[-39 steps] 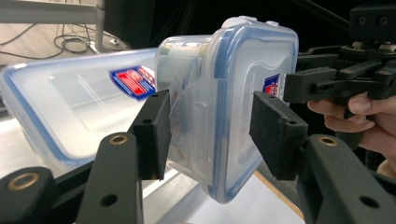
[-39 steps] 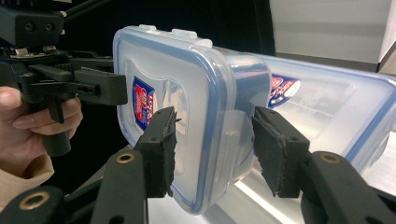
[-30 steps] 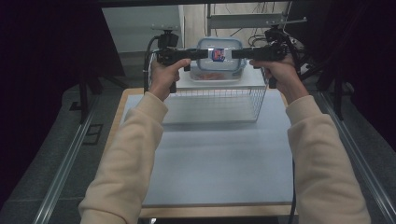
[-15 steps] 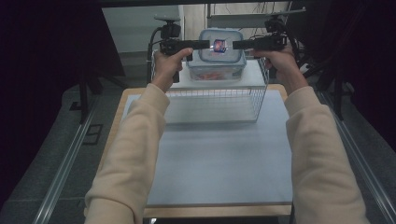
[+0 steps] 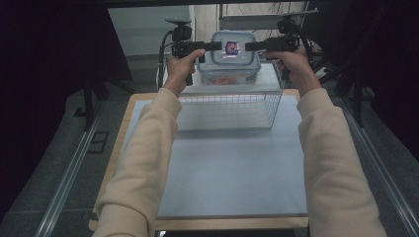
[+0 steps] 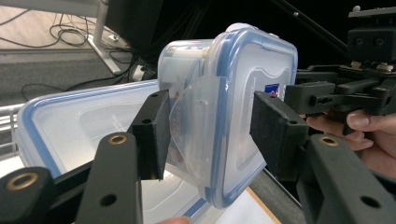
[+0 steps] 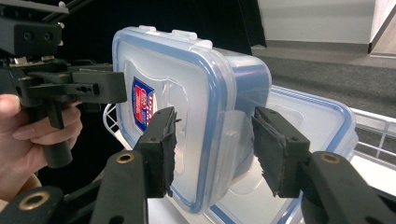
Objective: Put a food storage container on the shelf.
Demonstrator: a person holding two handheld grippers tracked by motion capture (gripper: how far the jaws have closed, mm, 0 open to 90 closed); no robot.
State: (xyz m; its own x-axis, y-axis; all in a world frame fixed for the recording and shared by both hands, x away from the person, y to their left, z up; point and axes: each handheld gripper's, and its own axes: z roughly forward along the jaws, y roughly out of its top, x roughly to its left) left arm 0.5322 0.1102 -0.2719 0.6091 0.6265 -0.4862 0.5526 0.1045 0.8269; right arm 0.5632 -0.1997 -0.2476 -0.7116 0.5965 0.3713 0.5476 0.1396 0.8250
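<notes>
Held item: small clear rounded-square plastic box with blue-rimmed snap lid (image 5: 229, 49), smooth, translucent.
Left gripper (image 6: 208, 135): matte black pads clamp the box's side flap.
Right gripper (image 7: 212, 149): black pads clamp the opposite flap.
Below: larger clear blue-rimmed lidded container (image 5: 227, 71).

place: lab or recording studio | backdrop: black curtains (image 5: 44, 74) both sides | surface (image 5: 237, 168): pale mat on a wooden board, metal rails (image 5: 69, 173) alongside | floor: grey carpet, loose cables (image 6: 60, 28), stand legs (image 6: 105, 51) | walls: plain, pale
</notes>
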